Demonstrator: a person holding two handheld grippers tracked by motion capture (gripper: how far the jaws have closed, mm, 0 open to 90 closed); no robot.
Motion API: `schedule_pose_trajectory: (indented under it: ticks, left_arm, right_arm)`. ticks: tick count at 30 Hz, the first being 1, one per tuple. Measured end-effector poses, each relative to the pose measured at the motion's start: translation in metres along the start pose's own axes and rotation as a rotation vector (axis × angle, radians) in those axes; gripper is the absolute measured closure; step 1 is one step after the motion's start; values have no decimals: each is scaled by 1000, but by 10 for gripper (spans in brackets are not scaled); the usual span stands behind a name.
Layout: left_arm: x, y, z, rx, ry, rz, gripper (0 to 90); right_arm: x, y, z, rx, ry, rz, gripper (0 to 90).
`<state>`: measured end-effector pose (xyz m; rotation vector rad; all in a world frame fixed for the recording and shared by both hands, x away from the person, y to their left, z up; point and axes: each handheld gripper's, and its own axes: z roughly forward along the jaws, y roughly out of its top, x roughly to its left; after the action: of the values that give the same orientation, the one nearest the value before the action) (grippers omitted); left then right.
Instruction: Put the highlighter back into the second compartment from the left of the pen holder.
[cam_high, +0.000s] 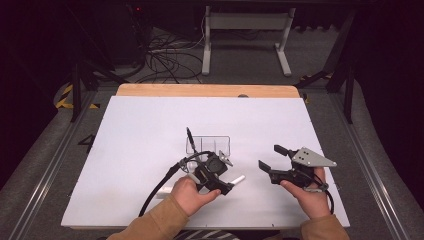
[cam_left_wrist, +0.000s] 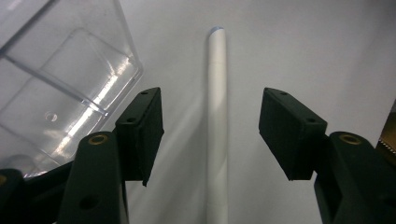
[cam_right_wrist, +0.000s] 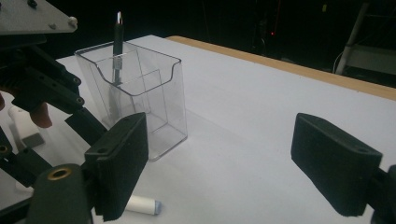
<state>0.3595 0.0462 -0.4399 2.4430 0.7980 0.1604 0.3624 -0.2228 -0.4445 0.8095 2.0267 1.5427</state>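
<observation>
A white pen (cam_left_wrist: 217, 116) lies flat on the white table, straight down the gap between the pads of my left gripper (cam_left_wrist: 210, 135). The pads stand apart on either side and do not touch it. From above, the left gripper (cam_high: 216, 176) points down over the pen (cam_high: 238, 179), just in front of a clear plastic holder (cam_high: 208, 144). A dark pen (cam_high: 190, 137) stands upright in the holder (cam_right_wrist: 140, 93). My right gripper (cam_high: 270, 157) hovers open to the right, its jaws wide with nothing between them (cam_right_wrist: 219, 163).
The white table top (cam_high: 140, 130) ends at a wooden strip (cam_high: 207, 90) on the far side. Beyond it are a white frame's legs (cam_high: 245, 35) and loose cables (cam_high: 165, 60) on the floor. The left gripper's cable (cam_high: 157, 190) trails toward the near edge.
</observation>
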Motion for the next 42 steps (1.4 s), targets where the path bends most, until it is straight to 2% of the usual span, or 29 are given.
schedule_pose_trajectory:
  ticks: [9,24,32,37,42]
  left_arm:
    - [-5,3,9,44,22,30,470]
    - [-14,6,20,111,83,117,589]
    - [-15,6,26,136,91,119,664]
    - [-15,7,28,151,66,101,742]
    - [-14,7,28,154,71,88,777]
  right_arm:
    - [-1,-1,1,3,2,2,194]
    - [-1,-3,2,11,8,8,193]
    - [-1,-4,2,14,6,7,192]
    - [-1,-4,3,15,10,7,191]
    - [-1,-4,3,15,11,2,190]
